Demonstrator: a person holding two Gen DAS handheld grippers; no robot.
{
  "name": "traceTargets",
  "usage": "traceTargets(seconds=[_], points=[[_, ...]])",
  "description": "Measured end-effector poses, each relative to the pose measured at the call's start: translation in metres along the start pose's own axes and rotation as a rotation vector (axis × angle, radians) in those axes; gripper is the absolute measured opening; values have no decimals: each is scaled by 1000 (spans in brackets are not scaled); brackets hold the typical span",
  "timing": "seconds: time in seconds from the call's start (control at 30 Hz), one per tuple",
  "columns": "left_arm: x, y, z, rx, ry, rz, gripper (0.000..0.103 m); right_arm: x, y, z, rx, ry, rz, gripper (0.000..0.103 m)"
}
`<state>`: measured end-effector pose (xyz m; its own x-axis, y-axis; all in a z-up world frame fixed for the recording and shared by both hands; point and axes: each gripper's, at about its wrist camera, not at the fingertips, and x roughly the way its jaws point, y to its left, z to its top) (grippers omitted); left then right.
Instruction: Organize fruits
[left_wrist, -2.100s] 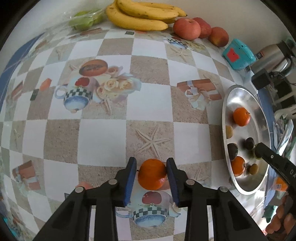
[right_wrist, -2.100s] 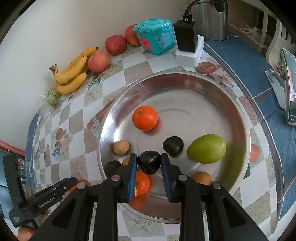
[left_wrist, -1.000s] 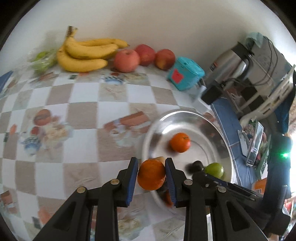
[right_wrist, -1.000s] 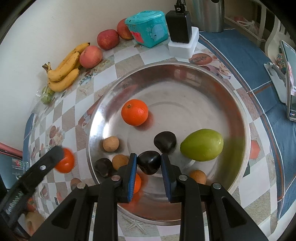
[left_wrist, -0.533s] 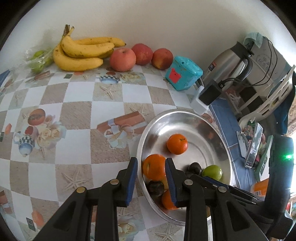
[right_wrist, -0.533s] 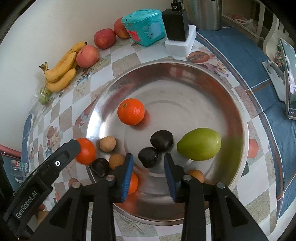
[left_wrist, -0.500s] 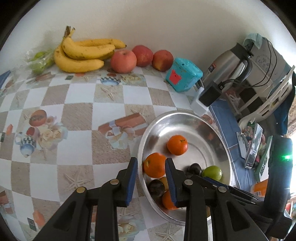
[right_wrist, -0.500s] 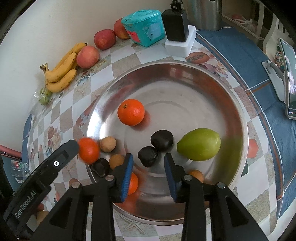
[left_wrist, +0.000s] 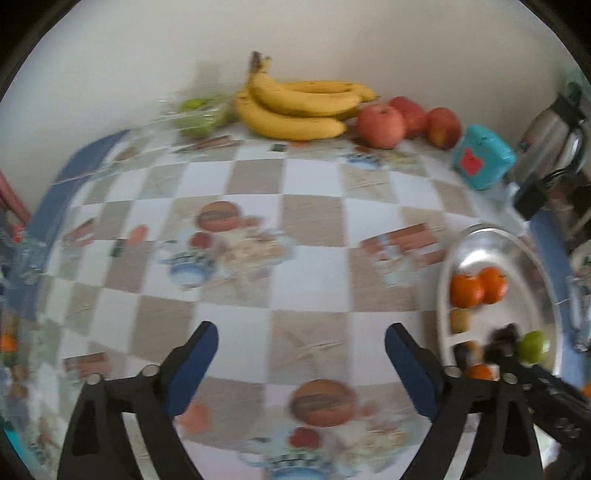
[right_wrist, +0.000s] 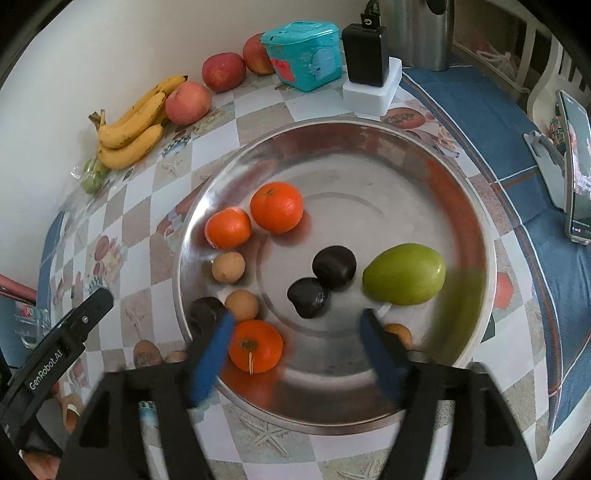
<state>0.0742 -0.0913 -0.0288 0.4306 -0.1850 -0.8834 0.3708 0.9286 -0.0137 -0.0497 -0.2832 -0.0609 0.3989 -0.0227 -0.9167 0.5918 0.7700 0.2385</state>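
A round steel tray (right_wrist: 436, 177) holds three oranges (right_wrist: 228, 228), two dark fruits (right_wrist: 309, 297), a green mango (right_wrist: 404, 274) and small brown fruits (right_wrist: 228, 266). My right gripper (right_wrist: 295, 339) is open and empty above the tray's near side, just behind the dark fruits. My left gripper (left_wrist: 301, 354) is wide open and empty over the checked tablecloth, left of the tray (left_wrist: 480, 243). The left gripper's finger (right_wrist: 70, 332) also shows at the left in the right wrist view.
Bananas (left_wrist: 299, 107), three apples (left_wrist: 380, 125), a bag of green fruit (left_wrist: 199, 114) and a teal box (left_wrist: 480, 157) line the back wall. A kettle (left_wrist: 554, 136) and charger (right_wrist: 365, 55) stand at the back right. A phone on a stand (right_wrist: 576, 166) is far right.
My left gripper released its orange into the tray, opened wide and swung left over the cloth. My right gripper let go of the dark fruit and opened wide.
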Motion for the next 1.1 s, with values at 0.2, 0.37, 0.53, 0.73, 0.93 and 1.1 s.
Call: traceTargets(seconds=[0.2, 0.37, 0.53, 0.73, 0.93, 1.1], points=[[-3, 10, -14, 34, 6, 93, 98, -3, 13, -17, -72, -26, -5, 92], [-19, 15, -23, 32, -22, 198, 98, -9, 20, -30, -91, -42, 3, 92], [-36, 20, -37, 59, -47, 270, 98, -8, 23, -42, -101, -32, 7, 92], [-42, 27, -61, 73, -3, 266, 98, -14, 22, -57, -102, -46, 2, 92], [-50, 35, -70, 46, -6, 249, 98, -19, 26, -69, -135, -54, -8, 92], [-57, 35, -74, 46, -21, 230, 98, -28, 25, -70, -137, -85, -5, 92]])
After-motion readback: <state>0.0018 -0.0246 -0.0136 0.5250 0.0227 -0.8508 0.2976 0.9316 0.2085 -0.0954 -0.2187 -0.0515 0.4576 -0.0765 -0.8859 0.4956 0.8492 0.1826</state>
